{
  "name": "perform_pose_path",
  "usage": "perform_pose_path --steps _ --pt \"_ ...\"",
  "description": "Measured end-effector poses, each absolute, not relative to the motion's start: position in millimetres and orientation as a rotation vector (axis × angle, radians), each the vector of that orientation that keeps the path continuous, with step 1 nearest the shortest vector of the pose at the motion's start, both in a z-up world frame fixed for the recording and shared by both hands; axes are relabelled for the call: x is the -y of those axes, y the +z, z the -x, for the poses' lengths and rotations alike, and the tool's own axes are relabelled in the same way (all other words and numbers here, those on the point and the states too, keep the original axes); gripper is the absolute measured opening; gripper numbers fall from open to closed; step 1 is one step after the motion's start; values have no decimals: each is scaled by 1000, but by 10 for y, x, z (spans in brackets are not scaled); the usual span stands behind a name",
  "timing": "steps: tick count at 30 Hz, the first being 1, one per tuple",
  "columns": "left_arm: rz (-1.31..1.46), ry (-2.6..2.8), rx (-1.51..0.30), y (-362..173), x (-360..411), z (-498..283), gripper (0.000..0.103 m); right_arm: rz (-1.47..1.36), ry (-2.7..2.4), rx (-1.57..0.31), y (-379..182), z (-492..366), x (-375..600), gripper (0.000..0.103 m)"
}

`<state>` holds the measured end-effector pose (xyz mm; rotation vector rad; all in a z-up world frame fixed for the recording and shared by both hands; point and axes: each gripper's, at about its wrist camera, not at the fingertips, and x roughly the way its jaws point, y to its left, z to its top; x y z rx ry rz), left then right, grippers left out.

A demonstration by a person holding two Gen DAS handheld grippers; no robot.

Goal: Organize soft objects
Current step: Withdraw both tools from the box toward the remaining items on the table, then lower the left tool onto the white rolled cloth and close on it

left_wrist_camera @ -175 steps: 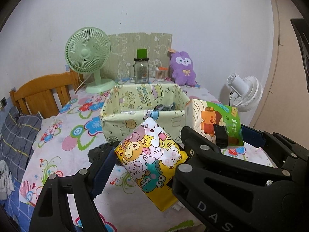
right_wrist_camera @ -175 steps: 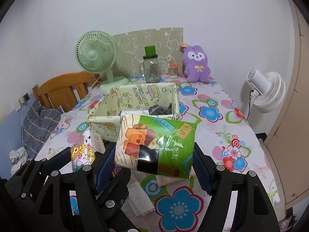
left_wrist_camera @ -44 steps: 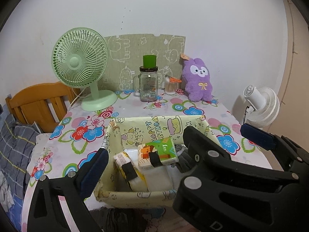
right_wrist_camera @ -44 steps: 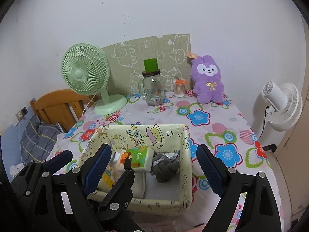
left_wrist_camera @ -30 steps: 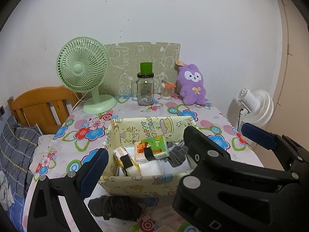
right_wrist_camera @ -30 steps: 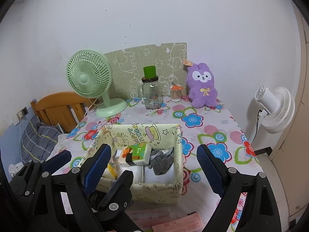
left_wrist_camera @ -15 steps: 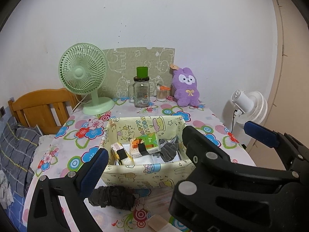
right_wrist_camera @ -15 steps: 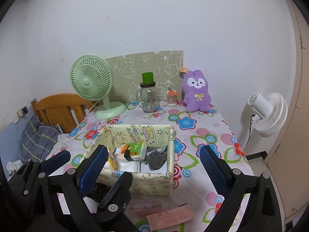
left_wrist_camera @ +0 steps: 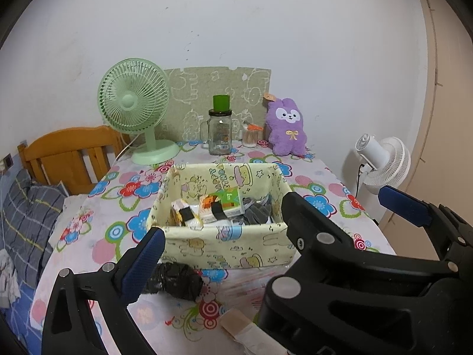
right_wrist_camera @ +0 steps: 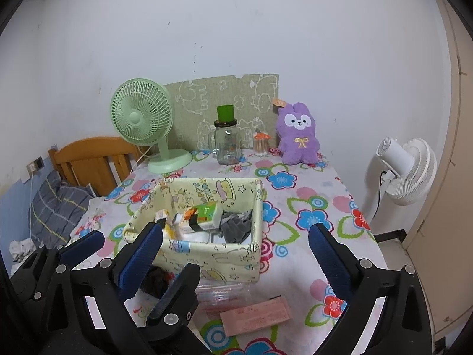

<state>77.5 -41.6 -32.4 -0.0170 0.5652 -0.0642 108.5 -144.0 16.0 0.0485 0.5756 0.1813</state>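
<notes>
A pale yellow cartoon-print fabric bin (left_wrist_camera: 224,253) (right_wrist_camera: 212,261) stands mid-table. Inside lie a green tissue pack (left_wrist_camera: 224,202) (right_wrist_camera: 202,214), a yellow cartoon pack (left_wrist_camera: 184,211) and grey cloth (left_wrist_camera: 255,213) (right_wrist_camera: 235,227). A dark rolled cloth (left_wrist_camera: 174,279) lies on the table in front of the bin, partly hidden in the right wrist view (right_wrist_camera: 153,281). My left gripper (left_wrist_camera: 272,227) is open and empty, back from the bin. My right gripper (right_wrist_camera: 236,251) is open and empty, above the bin's near side.
A green desk fan (left_wrist_camera: 133,103), a glass jar with green lid (left_wrist_camera: 220,131), a small cup (left_wrist_camera: 249,137) and a purple plush rabbit (left_wrist_camera: 285,127) stand at the table's back. A pink paper slip (right_wrist_camera: 255,315) and clear packet lie near the front. A white fan (right_wrist_camera: 405,171) stands right, a wooden chair (left_wrist_camera: 68,153) left.
Both grippers have pulled back and up from the bin, open and empty; the two packs they held earlier now lie inside it. More of the front table shows.
</notes>
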Motion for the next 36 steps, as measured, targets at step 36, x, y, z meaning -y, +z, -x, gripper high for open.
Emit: perform_pose_path --steps 36 --pt "87 -7 -717 -1190 589 -694 102 -45 196 -707 -692 -1033 1621 101"
